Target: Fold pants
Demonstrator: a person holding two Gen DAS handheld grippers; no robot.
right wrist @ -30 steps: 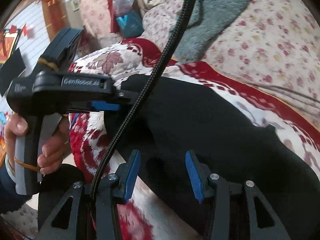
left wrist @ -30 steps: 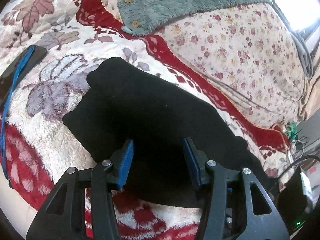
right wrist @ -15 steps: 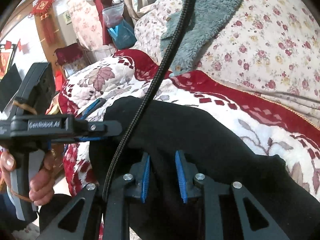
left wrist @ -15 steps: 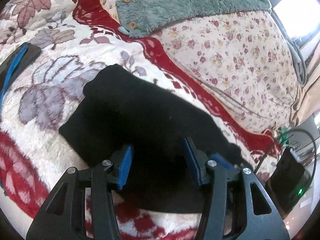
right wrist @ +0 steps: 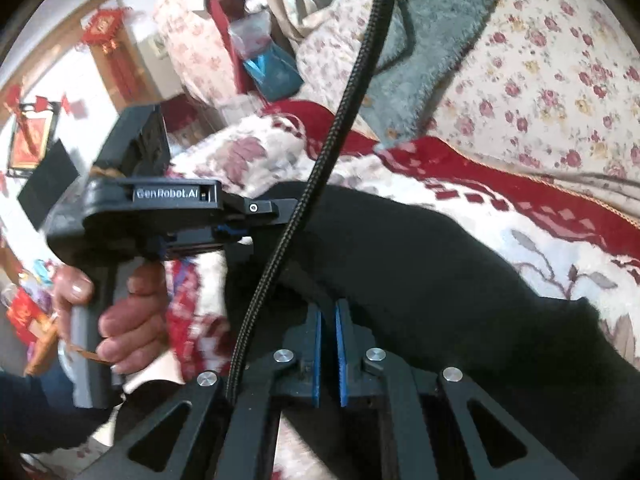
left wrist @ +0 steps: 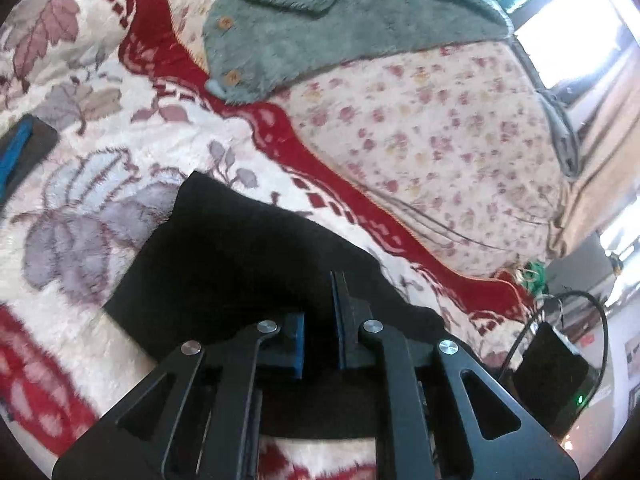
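Note:
The black pants (left wrist: 240, 256) lie on a red and white floral blanket (left wrist: 92, 184). My left gripper (left wrist: 320, 312) is shut on the near edge of the pants, blue pads pinching the black cloth. In the right wrist view the pants (right wrist: 440, 272) stretch from lower right to centre. My right gripper (right wrist: 328, 332) is shut on the pants' edge there. The left gripper's body (right wrist: 172, 208), held by a hand, also shows at the left of that view, its fingers at the pants' left end.
A grey-green fleece garment (left wrist: 320, 28) with buttons lies beyond on a flowered quilt (left wrist: 440, 132). A black device with a cable (left wrist: 552, 364) sits at the right. A braided black cable (right wrist: 320, 184) crosses the right wrist view. Room clutter stands at the back left.
Both grippers have closed from open onto the pants' edge. The left wrist view has tilted and shifted toward the fleece garment.

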